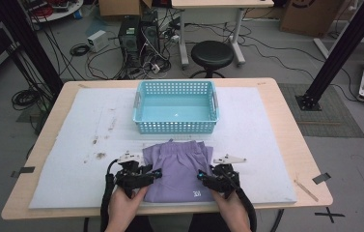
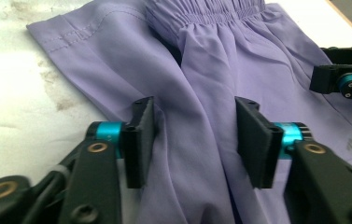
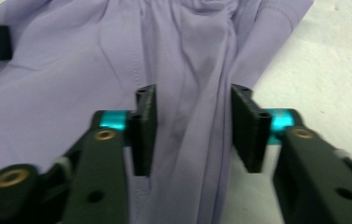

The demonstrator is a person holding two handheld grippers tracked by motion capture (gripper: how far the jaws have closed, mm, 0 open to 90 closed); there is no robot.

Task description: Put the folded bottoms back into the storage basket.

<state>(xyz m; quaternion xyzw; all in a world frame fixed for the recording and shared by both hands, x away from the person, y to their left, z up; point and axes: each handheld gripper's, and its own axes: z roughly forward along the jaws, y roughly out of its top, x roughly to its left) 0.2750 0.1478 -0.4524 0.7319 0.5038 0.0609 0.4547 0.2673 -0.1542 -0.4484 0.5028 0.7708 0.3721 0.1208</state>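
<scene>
A folded lilac garment (image 1: 179,169) with a gathered elastic waistband lies on the white mat near the table's front edge. My left gripper (image 1: 156,174) stands open at its left edge, jaws either side of a raised fold of the cloth (image 2: 197,135). At the right edge my right gripper (image 1: 201,176) is open too, with a ridge of the fabric (image 3: 192,130) between its jaws. In the left gripper view the right gripper (image 2: 346,77) appears at the far right over the cloth. A light blue basket (image 1: 175,121) sits empty behind the garment.
The white mat (image 1: 73,145) covers most of the wooden table and carries some brown stains at the left. Beyond the table stand a black stool (image 1: 212,54), computer towers (image 1: 138,36) and cables on the floor.
</scene>
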